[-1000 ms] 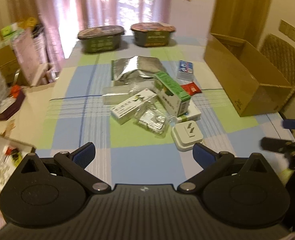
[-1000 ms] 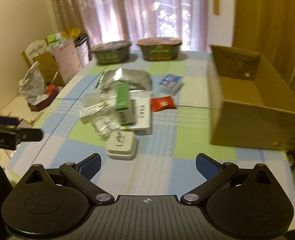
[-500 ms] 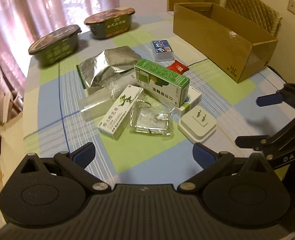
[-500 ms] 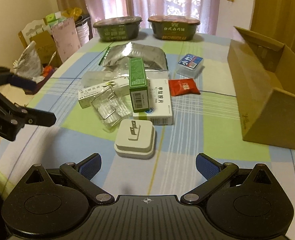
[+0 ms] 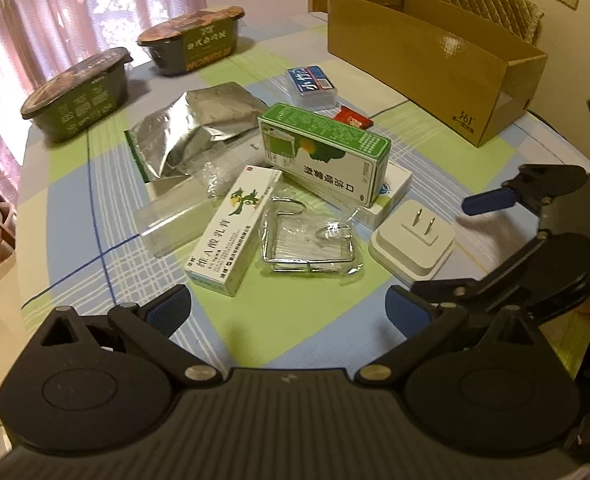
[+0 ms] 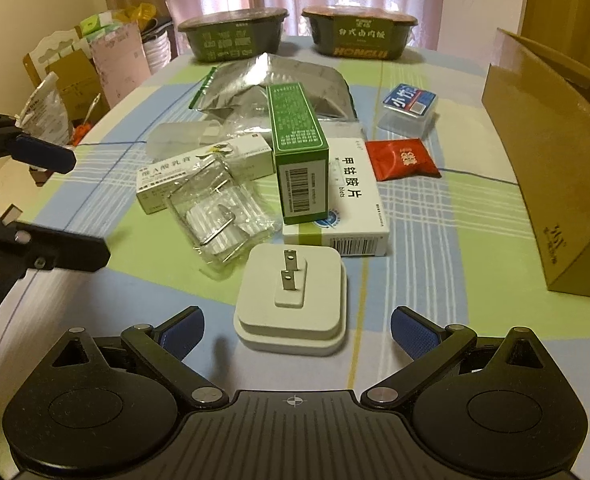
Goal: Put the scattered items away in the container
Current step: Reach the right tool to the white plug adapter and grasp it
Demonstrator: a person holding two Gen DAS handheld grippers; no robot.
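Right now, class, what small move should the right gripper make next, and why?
Probably ease the right gripper forward and down around the white plug adapter: it is open and empty, the adapter lies nearest between its fingers, and the cardboard box waits on its right.

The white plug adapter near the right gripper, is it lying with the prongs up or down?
Prongs up. The white plug adapter lies flat on the tablecloth, its two metal prongs pointing upward.

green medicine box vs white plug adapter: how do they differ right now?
The green medicine box is long, printed and barcoded; the white plug adapter is squat, square and plain, with two metal prongs pointing up. The box lies propped on a white tablet box; the adapter sits flat on the tablecloth. The adapter is nearest the open right gripper, the box farther back. Neither is in the cardboard box yet.
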